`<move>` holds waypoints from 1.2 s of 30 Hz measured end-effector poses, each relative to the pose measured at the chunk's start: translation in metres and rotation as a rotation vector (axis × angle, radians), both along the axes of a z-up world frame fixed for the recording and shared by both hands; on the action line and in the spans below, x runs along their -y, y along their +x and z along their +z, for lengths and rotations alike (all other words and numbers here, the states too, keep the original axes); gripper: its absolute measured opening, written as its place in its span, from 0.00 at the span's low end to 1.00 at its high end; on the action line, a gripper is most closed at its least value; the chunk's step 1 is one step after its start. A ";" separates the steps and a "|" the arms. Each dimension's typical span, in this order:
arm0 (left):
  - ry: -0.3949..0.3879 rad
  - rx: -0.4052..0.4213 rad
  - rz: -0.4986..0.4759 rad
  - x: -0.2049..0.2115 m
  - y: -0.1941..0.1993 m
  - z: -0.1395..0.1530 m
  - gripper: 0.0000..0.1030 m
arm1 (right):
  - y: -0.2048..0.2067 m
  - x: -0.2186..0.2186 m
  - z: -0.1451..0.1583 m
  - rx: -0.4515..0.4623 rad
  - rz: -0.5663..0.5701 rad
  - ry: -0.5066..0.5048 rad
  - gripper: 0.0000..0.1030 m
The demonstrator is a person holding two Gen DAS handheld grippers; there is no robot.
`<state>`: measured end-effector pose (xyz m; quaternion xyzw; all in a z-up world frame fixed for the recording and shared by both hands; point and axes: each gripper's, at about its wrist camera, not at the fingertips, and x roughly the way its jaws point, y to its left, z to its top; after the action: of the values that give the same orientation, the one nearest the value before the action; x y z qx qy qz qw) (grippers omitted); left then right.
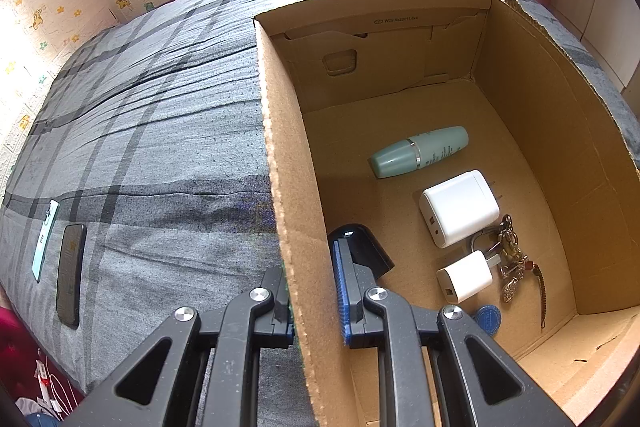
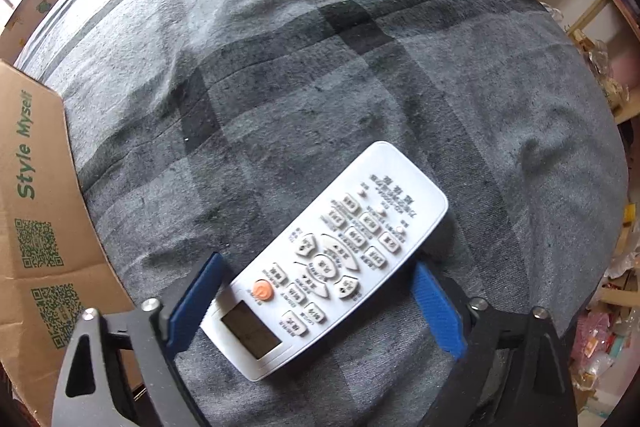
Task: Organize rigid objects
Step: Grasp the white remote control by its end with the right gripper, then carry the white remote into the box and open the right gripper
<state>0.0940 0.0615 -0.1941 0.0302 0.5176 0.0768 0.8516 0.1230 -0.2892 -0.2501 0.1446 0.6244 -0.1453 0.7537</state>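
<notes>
An open cardboard box (image 1: 520,75) stands on a grey checked bedspread (image 1: 160,147). My left gripper (image 1: 310,263) is shut on the box's left wall, with one finger outside and one inside. Inside lie a green bottle (image 1: 418,151), a large white charger (image 1: 460,207), a small white charger (image 1: 464,277), a bunch of keys (image 1: 510,255), a black object (image 1: 360,247) and a blue round tag (image 1: 488,319). A white remote control (image 2: 324,259) lies slantwise on the bedspread (image 2: 320,67). My right gripper (image 2: 318,263) points down over it, open, its blue pads on either side of the remote.
Two phones lie at the bed's left edge, one light green (image 1: 45,239) and one black (image 1: 71,273). The box's printed outer side (image 2: 36,207) stands just left of the right gripper. Cluttered shelves and bags (image 2: 612,307) line the right of the bed.
</notes>
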 end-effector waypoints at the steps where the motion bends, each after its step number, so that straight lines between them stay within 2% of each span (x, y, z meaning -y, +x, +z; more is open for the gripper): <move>1: 0.000 0.000 0.000 0.000 0.000 0.000 0.16 | 0.002 -0.004 0.000 0.000 0.016 -0.014 0.80; 2: 0.001 -0.001 -0.001 0.000 0.000 0.000 0.16 | 0.004 -0.008 0.001 0.009 0.031 -0.017 0.69; 5: 0.002 0.000 -0.001 0.000 0.000 0.000 0.16 | 0.008 -0.021 0.006 0.035 0.082 -0.030 0.48; 8: 0.004 0.000 -0.001 0.000 0.000 0.000 0.16 | 0.013 -0.027 0.011 0.051 0.117 -0.040 0.44; 16: 0.006 -0.001 -0.001 0.001 0.000 0.001 0.16 | 0.014 -0.021 0.025 0.074 0.145 -0.016 0.41; 17: 0.006 -0.001 0.000 0.001 0.000 0.001 0.16 | 0.011 -0.020 0.028 0.081 0.152 -0.011 0.32; 27: 0.003 -0.001 0.002 0.001 0.000 0.002 0.16 | 0.003 -0.006 0.050 0.111 0.192 0.032 0.31; 36: 0.001 0.000 0.003 0.000 0.000 0.002 0.16 | -0.006 -0.011 0.085 0.168 0.246 0.027 0.31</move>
<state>0.0937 0.0617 -0.1926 0.0299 0.5175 0.0783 0.8515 0.1172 -0.2781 -0.1652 0.0888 0.5740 -0.0308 0.8135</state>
